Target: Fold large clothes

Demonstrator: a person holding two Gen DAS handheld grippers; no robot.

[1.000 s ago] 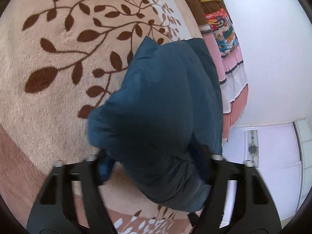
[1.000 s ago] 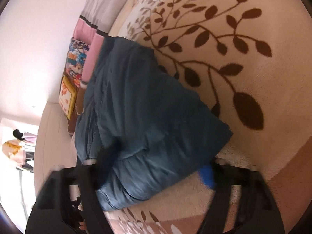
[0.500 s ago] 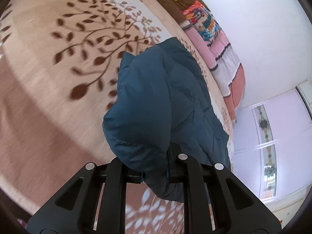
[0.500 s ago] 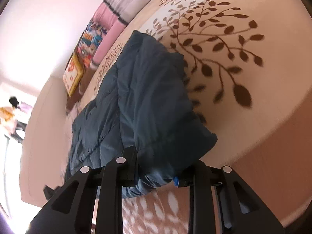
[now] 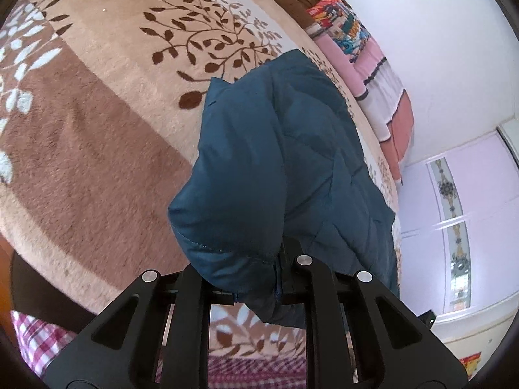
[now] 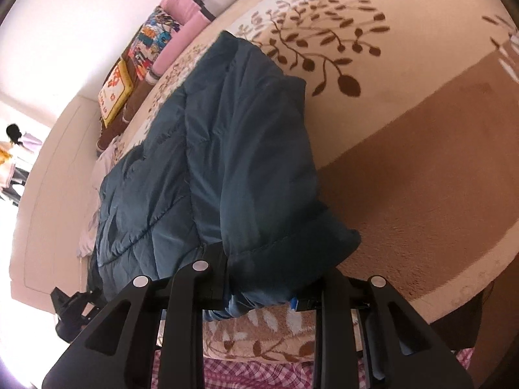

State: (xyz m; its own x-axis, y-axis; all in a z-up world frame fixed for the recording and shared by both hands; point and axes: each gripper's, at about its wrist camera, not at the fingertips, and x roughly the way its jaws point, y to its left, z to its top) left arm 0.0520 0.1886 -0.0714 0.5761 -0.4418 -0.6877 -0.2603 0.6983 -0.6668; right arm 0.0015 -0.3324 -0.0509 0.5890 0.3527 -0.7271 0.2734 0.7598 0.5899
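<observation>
A dark teal quilted jacket (image 5: 275, 162) lies on a beige blanket with a brown leaf pattern (image 5: 97, 123) on a bed. My left gripper (image 5: 246, 278) is shut on the jacket's near edge and holds it raised off the blanket. In the right wrist view the same jacket (image 6: 227, 149) hangs from my right gripper (image 6: 272, 278), which is shut on another part of the near edge. The fingertips of both grippers are buried in the fabric.
Folded pink, white and patterned bedding (image 5: 366, 61) is stacked along the white wall at the far edge of the bed. A yellow cushion (image 6: 115, 92) lies beside that stack. Pink checked cloth (image 6: 259, 372) shows at the bed's near edge. A lilac wardrobe door (image 5: 460, 214) stands at right.
Both grippers went from open around the jacket's edge to shut on it, then lifted it and pulled back. The jacket edge now hangs higher above the blanket.
</observation>
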